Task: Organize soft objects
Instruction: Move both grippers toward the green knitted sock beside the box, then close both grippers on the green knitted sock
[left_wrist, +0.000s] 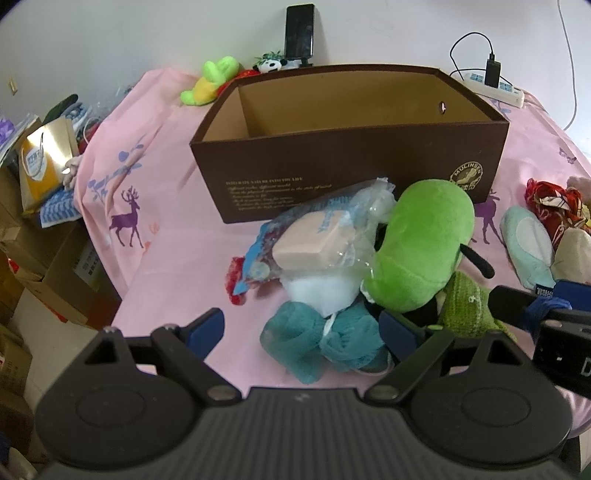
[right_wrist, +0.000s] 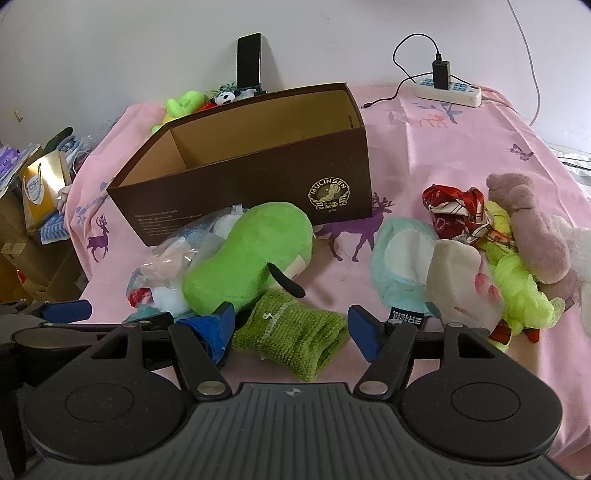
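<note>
While the brown box (left_wrist: 351, 177) at twelve o'clock sits empty, every soft toy remains outside; both tools, left tool (left_wrist: 306, 328) and right tool (right_wrist: 291, 325), gape apart, holding nothing.

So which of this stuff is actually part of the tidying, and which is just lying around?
Part of the job:
box, nothing seen inside
green plush
green knit, between the right fingers
teal puff, between the left fingers
bagged sponge
red scarf

Just lying about:
phone
power strip
cartons
</note>
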